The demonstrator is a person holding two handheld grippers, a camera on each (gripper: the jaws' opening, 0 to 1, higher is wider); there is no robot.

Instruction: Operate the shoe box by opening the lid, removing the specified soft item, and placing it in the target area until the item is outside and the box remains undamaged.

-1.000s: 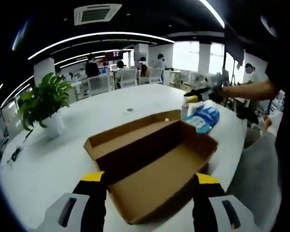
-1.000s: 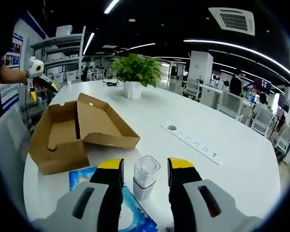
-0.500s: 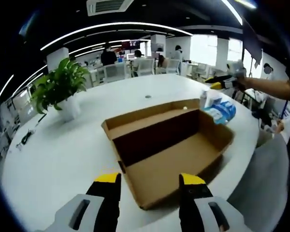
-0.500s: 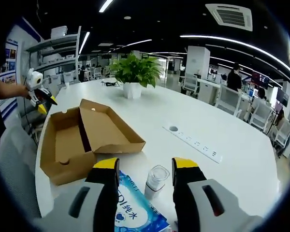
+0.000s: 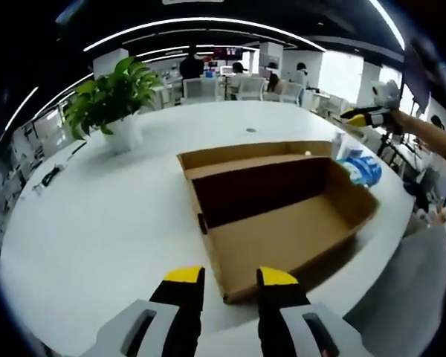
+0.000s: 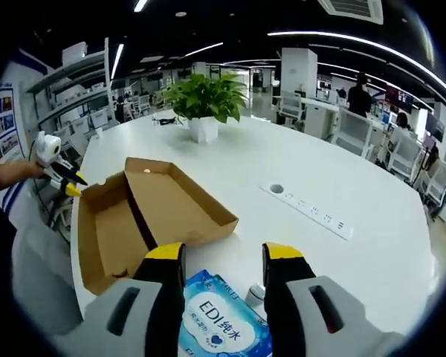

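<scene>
White and round, the surface point(image 5: 97, 223) carries everything under long ceiling light strips in an open office, with chairs and people far at the back. From my left gripper point(image 5: 230, 277) I look along its yellow-tipped fingers point(image 5: 184, 277), which stand apart with nothing between them, just short of the near corner of the shoe box point(image 5: 282, 223). That box is brown cardboard, lying open on the surface, its lid folded back flat on the far side; the inside I can see is bare cardboard. Beyond the far right corner of the box lies a blue soft pack point(image 5: 362, 168), and above it my right gripper point(image 5: 366, 117) hangs in the air at the end of my arm.

From my right gripper point(image 6: 224, 254) the fingers point(image 6: 166, 254) are also spread, gripping nothing. Between them, below, lies the blue soft pack point(image 6: 223, 327) with white lettering, outside the box, and a small clear bottle cap point(image 6: 256, 292) sits just beside its right edge. A potted plant point(image 6: 204, 104) stands at the far side, and a white power strip point(image 6: 312, 211) lies to the right.
</scene>
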